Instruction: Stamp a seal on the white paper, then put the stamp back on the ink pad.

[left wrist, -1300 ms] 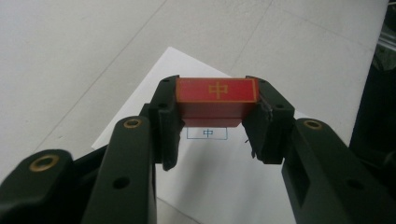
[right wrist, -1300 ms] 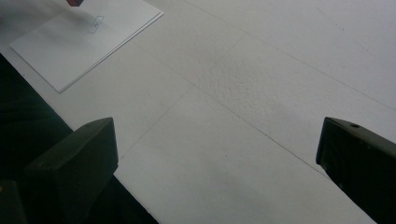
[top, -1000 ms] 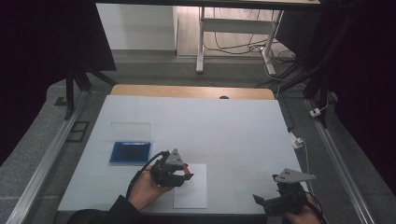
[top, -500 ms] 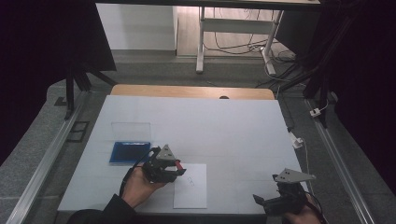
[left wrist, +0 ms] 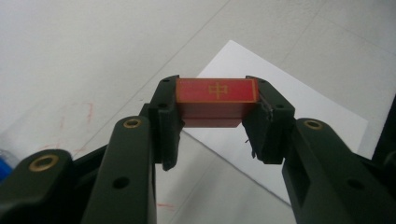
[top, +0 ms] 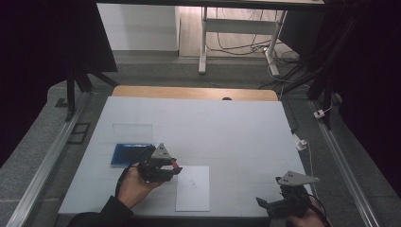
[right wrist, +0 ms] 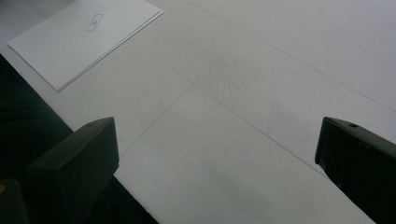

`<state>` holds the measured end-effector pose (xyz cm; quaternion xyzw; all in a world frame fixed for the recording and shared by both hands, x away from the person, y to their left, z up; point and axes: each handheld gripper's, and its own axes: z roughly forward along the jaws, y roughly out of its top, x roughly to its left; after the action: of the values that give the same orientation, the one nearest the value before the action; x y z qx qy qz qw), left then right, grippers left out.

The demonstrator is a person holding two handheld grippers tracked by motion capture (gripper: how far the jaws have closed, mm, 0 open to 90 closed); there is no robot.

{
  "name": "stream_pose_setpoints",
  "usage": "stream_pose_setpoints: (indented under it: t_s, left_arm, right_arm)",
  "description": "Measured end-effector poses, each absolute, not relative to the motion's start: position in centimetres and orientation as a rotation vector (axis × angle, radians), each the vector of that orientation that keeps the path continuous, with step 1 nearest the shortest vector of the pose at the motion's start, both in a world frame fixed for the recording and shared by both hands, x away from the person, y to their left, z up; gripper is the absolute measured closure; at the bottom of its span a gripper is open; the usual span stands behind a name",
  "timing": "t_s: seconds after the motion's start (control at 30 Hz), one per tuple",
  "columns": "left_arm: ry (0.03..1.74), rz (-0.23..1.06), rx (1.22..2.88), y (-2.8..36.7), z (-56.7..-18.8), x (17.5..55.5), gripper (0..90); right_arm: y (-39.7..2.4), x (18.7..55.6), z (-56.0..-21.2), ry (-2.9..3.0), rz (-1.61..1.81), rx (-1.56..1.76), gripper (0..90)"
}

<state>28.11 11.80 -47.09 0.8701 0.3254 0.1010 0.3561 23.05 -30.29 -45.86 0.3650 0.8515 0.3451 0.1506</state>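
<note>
- The white worktop [top: 236, 127] spreads ahead of both pairs of jaws, with a white sheet of paper [top: 193, 187] lying flat near its front edge, just beyond the left jaws and partly beneath them in the left gripper view.
- A blue ink pad tray [top: 130, 154] rests behind the left gripper [top: 176, 166], on the side away from the sheet; a clear lid lies just past it.
- The left gripper holds a red rectangular stamp [left wrist: 215, 100] clamped end to end between its jaws, the gold-lined face with a gold character turned up toward the camera.
- The right gripper [top: 263, 204] hangs by the worktop's front edge, its jaws spread wide with nothing between them, well apart from the sheet.
- A small printed box [right wrist: 95, 21] marks the sheet, the likely target ahead of the left jaws.
- Judged from this, good stamping needs the block kept square in the jaws, lowered flat over the box, pressed evenly, then lifted straight to avoid smearing.
</note>
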Motion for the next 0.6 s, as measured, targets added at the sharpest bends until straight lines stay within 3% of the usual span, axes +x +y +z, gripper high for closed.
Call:
stream_pose_setpoints:
  t_s: [0.6]
  left_arm:
    - [0.950, 0.289, 2.220, 14.4, -47.0, 29.1, 58.0]
  right_arm:
    - [-30.3, 23.1, -45.8, 2.439, 1.003, 1.057, 0.0]
